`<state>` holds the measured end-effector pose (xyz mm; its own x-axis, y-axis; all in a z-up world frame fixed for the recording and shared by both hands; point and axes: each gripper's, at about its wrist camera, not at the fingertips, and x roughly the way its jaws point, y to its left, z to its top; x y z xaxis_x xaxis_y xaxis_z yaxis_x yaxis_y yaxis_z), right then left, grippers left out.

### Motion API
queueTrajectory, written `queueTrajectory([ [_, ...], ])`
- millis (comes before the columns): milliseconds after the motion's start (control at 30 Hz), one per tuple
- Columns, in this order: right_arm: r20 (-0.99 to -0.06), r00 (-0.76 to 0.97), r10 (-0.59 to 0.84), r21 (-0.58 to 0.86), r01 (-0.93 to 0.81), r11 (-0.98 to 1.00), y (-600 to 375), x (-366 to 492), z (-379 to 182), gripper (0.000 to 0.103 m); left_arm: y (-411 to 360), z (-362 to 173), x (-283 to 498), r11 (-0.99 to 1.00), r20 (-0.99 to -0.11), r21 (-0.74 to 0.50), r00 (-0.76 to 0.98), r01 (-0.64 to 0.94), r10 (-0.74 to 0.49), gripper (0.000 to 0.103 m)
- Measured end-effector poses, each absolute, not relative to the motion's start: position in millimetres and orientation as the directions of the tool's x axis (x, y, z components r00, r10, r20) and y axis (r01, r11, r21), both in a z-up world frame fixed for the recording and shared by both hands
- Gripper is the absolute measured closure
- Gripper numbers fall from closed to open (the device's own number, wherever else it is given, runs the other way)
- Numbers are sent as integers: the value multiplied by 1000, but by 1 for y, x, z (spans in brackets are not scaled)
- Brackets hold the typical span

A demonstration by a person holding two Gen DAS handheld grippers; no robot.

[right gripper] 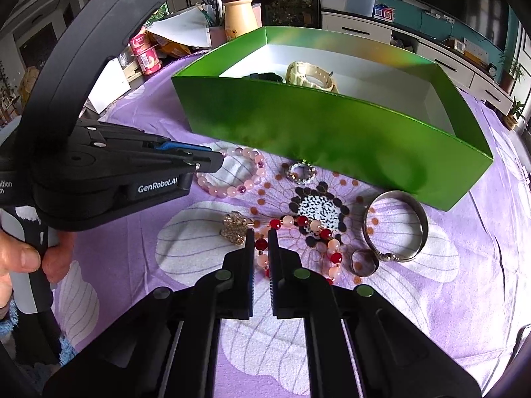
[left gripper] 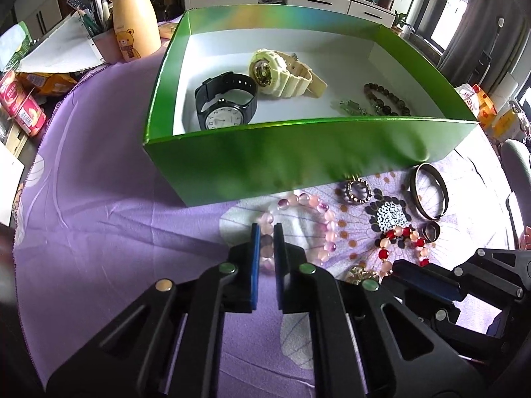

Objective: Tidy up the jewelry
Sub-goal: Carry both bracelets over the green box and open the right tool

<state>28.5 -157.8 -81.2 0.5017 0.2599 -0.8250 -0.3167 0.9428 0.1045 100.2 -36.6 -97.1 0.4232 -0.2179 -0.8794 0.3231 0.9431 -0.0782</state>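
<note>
A pink bead bracelet (left gripper: 318,219) lies on the purple cloth in front of the green box (left gripper: 298,152). My left gripper (left gripper: 266,232) is shut on its near beads; the right wrist view shows the left gripper (right gripper: 217,162) from the side at the pink bracelet (right gripper: 245,179). My right gripper (right gripper: 261,232) is shut on the near side of a red and pink bead bracelet (right gripper: 318,229). Inside the box lie a black watch (left gripper: 225,106), a cream watch (left gripper: 278,69) and a dark bead bracelet (left gripper: 388,96).
Loose on the cloth are a silver bangle (right gripper: 395,229), a plain ring (right gripper: 365,262), a sparkly ring (right gripper: 302,172) and a gold piece (right gripper: 235,225). A bear bottle (left gripper: 132,30), a pen cup and snack packets crowd the far left. A hand (right gripper: 23,258) holds the left gripper.
</note>
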Motion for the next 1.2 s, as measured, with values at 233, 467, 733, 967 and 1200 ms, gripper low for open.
queueTrajectory([
  [233,-818,503,280,125,-319,939,-158,25,-76,96,-32,-89,98,943,-873,-98,427,319,-235,96],
  [467,-806,517,289,137,-312,940,-161,21,-69,96,-26,-77,97,939,-862,-143,426,313,-273,96],
  [733,-788,539,297,164,-281,946,-171,14,-60,96,-17,-58,91,932,-841,-191,440,307,-317,96],
  [967,-768,567,299,174,-265,949,-179,8,-47,96,-16,-35,82,924,-816,-198,468,327,-340,96],
  [1200,-743,599,299,176,-256,951,-186,5,-30,96,-17,-9,77,915,-788,-207,495,348,-366,96],
])
